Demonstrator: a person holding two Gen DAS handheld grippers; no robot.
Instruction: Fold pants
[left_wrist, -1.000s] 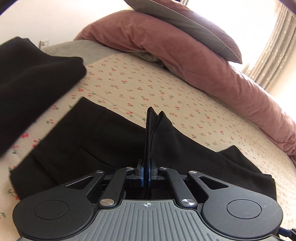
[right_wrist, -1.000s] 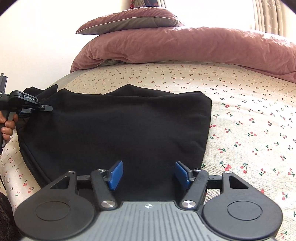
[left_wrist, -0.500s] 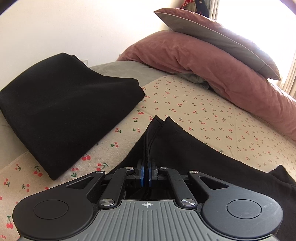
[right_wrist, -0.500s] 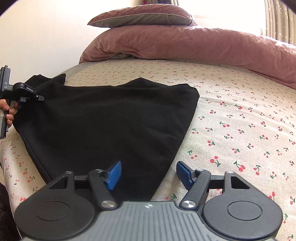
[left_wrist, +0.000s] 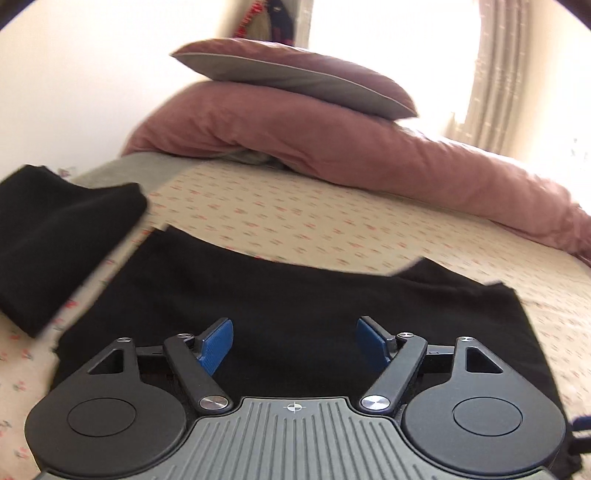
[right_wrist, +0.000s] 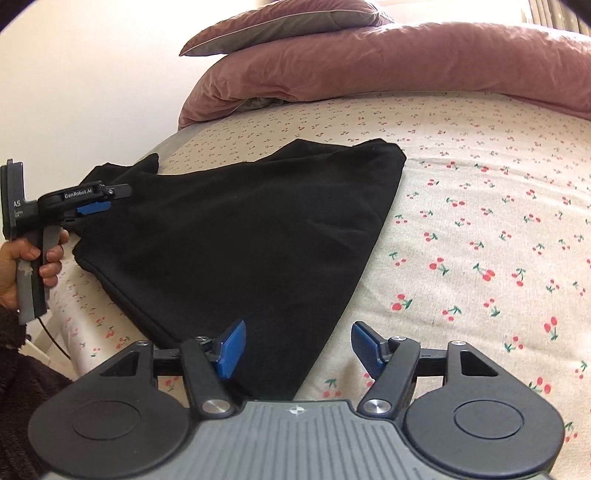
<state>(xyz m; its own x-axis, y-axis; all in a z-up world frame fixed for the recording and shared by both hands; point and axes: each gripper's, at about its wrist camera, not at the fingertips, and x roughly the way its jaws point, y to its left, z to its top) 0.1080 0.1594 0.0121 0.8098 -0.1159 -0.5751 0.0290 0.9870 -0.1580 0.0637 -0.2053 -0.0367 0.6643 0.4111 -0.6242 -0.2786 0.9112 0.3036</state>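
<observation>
The pants (right_wrist: 243, 236) lie folded on the bed (right_wrist: 480, 206); the left hand-held gripper (left_wrist: 294, 341) has just been opening, nothing between; the right hand-held gripper (right_wrist: 295, 349), jaws apart, straddles their near corner, nearer.

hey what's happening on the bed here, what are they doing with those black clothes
A person with a handheld gripper in each hand is folding black pants on the cherry-print bed sheet. The left gripper has just opened its fingers and let go of the fabric, which now lies flat. The right gripper hovers open over the pants' near corner. Another folded black garment lies off to the left.
</observation>
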